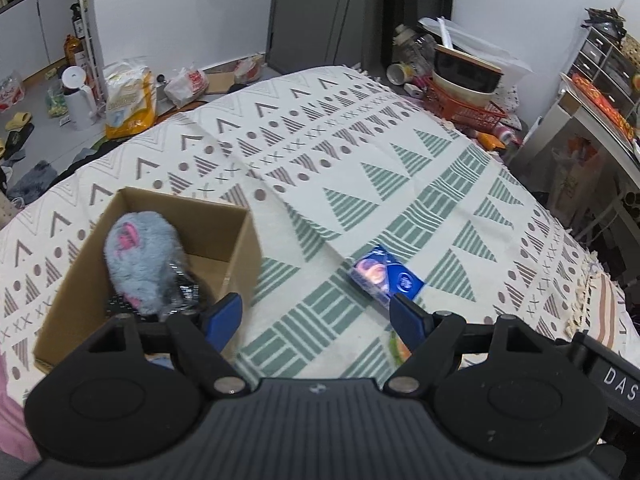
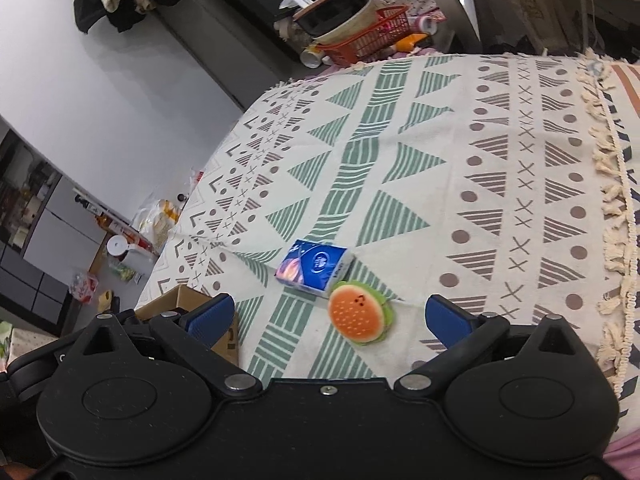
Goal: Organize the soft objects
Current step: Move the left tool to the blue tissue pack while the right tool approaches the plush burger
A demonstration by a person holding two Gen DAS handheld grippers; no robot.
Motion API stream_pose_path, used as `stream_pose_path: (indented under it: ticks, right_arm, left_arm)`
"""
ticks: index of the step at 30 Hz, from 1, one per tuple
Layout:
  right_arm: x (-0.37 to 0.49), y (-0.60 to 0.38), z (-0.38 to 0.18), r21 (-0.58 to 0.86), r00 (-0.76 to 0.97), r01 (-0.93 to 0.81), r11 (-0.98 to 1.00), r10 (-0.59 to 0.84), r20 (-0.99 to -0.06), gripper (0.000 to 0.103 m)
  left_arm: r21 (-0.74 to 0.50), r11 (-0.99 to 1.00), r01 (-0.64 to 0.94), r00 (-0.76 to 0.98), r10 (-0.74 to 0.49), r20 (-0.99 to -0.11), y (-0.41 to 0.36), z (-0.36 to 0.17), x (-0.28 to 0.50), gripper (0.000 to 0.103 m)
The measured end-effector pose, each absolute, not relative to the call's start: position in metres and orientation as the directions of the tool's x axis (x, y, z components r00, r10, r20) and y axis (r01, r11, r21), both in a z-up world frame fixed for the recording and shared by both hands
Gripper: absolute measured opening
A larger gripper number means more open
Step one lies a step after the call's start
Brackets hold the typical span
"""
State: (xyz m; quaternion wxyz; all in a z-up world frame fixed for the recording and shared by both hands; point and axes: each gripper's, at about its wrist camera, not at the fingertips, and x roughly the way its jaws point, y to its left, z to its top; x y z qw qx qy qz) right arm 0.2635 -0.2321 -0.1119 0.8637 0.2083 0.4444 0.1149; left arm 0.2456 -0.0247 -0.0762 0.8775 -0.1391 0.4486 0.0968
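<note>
A burger-shaped plush toy is seen lying on the patterned cloth, touching the near corner of a blue tissue packet and set just ahead of the right gripper, whose blue-padded jaws are spread wide with nothing between them. The toy is placed slightly right of the midline between the pads, low in the right wrist view. A cardboard box is stood to the left on the same cloth, and a grey-and-pink plush is already lodged inside it above some dark wrapped items. The left gripper is held beside the box, its jaws likewise parted and empty; the tissue packet lies just beyond its right pad.

A mis-grasp is judged the main risk: because toy and packet are in contact, a closing pad could catch the packet's edge and both could be dragged or lifted together. The loose cloth could also be pinched if the approach were made too low, and the squashy toy could be squeezed out sideways by an off-centre closure.
</note>
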Motion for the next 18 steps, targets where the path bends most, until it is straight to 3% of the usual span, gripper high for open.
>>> stream_pose_path:
  ticks: [18]
  right_arm:
    - [0.294,-0.274,-0.161,0.575,0.515,0.172,0.8,0.424,-0.745,0.102]
  left_arm:
    - [-0.197,0.94,-0.28,0.552,-0.01,-0.833,-0.054,-0.105,0.284,0.079]
